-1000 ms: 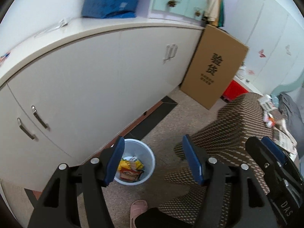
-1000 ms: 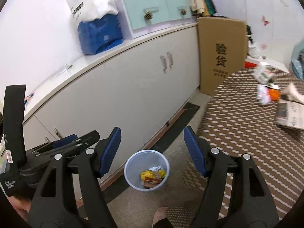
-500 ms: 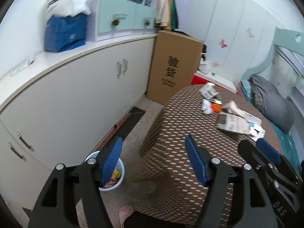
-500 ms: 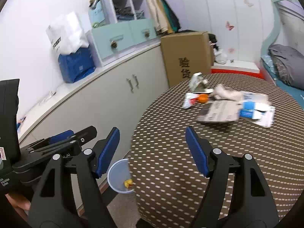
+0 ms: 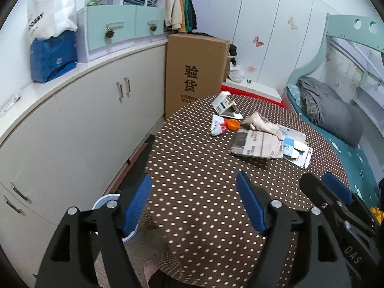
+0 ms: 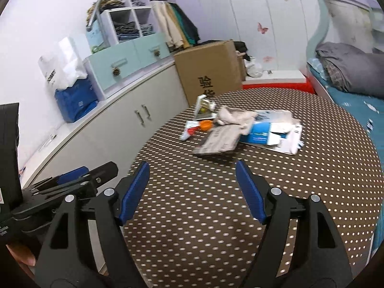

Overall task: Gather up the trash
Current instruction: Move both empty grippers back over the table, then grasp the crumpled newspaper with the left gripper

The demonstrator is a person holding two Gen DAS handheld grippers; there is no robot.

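Trash lies at the far side of a round table point(image 5: 192, 158) with a brown dotted cloth: a flattened printed carton point(image 5: 256, 144), crumpled beige paper point(image 5: 261, 122), an orange lid point(image 5: 233, 124), a white wrapper point(image 5: 217, 124), a small white box point(image 5: 224, 104) and blue-white leaflets point(image 5: 296, 145). The same pile shows in the right wrist view around the carton point(image 6: 218, 141). A pale blue bin point(image 5: 105, 201) stands on the floor left of the table, half hidden by a finger. My left gripper point(image 5: 193, 192) hangs over the near table edge, its jaws opening and empty. My right gripper point(image 6: 192, 182) is open and empty.
White cabinets point(image 5: 96, 124) run along the left with a blue bag point(image 5: 52, 57) on top. A tall cardboard box point(image 5: 194, 74) stands behind the table. A bed with a grey pillow point(image 5: 331, 110) lies to the right. A pink slipper point(image 5: 150, 268) is underfoot.
Both views have swung right and up, from the bin on the floor to the table and its pile of trash. The bin slid to the lower left edge. Both grippers stay empty.
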